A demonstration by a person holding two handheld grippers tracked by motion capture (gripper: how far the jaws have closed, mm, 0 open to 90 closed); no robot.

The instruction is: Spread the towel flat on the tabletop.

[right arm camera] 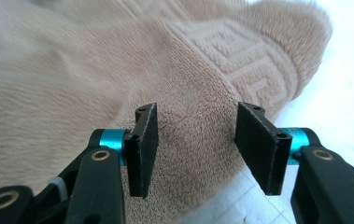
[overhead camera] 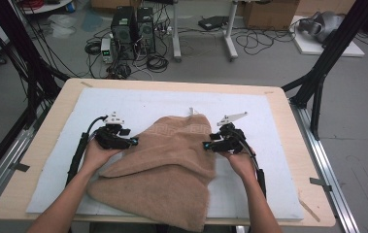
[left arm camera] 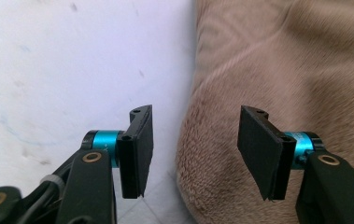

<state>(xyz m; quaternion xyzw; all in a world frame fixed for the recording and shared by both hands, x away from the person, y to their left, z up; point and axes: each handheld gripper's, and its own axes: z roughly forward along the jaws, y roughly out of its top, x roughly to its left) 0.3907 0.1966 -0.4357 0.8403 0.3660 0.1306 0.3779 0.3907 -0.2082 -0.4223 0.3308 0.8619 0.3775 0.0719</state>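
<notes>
Black jaws of left claw (left arm camera: 193, 154) are spread wide, straddling the edge of the tan towel (left arm camera: 282, 70); right claw (right arm camera: 195, 149) likewise wide over its patterned corner. Nothing gripped yet. Judged: pre-grasp; closing on both edges needed next.

high view: looking down over table (overhead camera: 45, 145), far
gripper views: sitting close, both facing towel (left arm camera: 277, 60) edges

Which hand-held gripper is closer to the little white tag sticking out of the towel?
Right. The right hand-held gripper sits at the towel's right edge, just below the white tag. The left hand-held gripper is at the towel's opposite edge, farther away.
</notes>
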